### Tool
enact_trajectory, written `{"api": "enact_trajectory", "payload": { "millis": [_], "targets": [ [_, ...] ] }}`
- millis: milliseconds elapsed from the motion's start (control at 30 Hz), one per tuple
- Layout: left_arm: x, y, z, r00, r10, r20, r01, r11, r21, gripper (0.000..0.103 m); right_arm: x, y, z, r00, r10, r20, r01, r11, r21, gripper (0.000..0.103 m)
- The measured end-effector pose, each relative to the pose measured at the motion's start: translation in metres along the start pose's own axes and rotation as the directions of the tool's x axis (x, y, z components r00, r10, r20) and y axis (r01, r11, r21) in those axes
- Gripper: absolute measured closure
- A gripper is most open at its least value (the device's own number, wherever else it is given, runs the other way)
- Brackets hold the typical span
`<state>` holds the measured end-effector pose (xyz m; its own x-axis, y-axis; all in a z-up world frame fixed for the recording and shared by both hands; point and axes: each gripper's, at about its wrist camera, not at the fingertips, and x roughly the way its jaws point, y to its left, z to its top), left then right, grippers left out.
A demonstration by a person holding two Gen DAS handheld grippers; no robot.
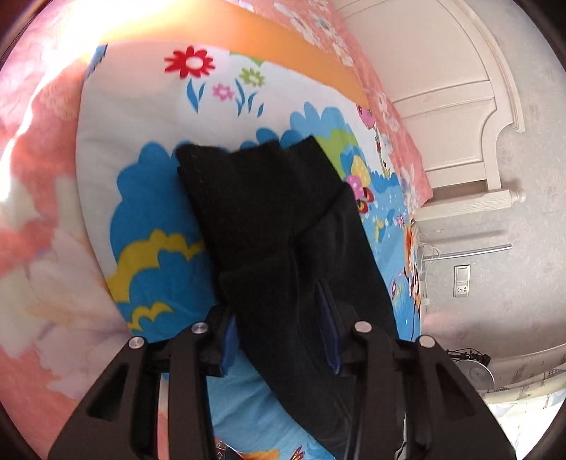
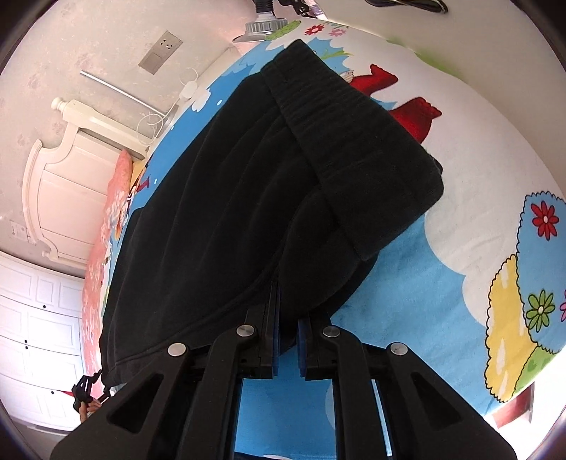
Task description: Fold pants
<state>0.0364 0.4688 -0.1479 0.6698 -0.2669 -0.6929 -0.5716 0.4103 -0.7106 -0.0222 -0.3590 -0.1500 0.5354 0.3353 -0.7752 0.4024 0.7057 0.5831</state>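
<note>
1. Left tongs: jaws part-open, blue pads visible on both sides. Black pants lie between the jaws; pads don't look pressed on the cloth.
2. Right tongs: jaws narrow, pinched on a fold of the pants right at the tips.
3. Pants sit on a cartoon-print blanket on the bed, stretching ahead of both tongs.
4. Left view only: narrow leg end with hems ahead of the tongs, orange band beyond it, pink floral bedding left of the tongs, white headboard far right.
5. Right view only: ribbed waistband ahead and right of the tongs, wide seat panel ahead left, wall socket and lamp far ahead, white cabinet left.
6. Right view, lower left: part of a hand on a black handle; can't tell more.
</note>
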Motion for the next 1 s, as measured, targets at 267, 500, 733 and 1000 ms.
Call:
{"api": "enact_trajectory", "payload": {
  "millis": [267,500,733,1000],
  "targets": [
    [-0.044,-0.075,0.014,0.995,0.011,0.101,-0.04,0.955,0.294,0.094,-0.005,0.002,0.0,1.0,-0.017,0.0,0.017,1.0,-0.016,0.092],
    [0.006,0.006,0.023,0.995,0.099,-0.022,-0.096,0.99,0.102,0.076,0.005,0.014,0.006,1.0,-0.019,-0.003,0.019,0.999,-0.027,0.092],
    [-0.005,0.01,0.027,0.995,0.098,0.018,-0.099,0.989,0.113,0.082,-0.004,0.028,0.007,0.999,-0.028,0.036,0.031,0.997,-0.07,0.092],
    [-0.001,-0.007,0.023,0.99,0.119,0.077,-0.129,0.981,0.147,0.074,0.01,0.027,0.009,0.998,-0.054,0.019,0.055,0.993,-0.105,0.092]
  ]
}}
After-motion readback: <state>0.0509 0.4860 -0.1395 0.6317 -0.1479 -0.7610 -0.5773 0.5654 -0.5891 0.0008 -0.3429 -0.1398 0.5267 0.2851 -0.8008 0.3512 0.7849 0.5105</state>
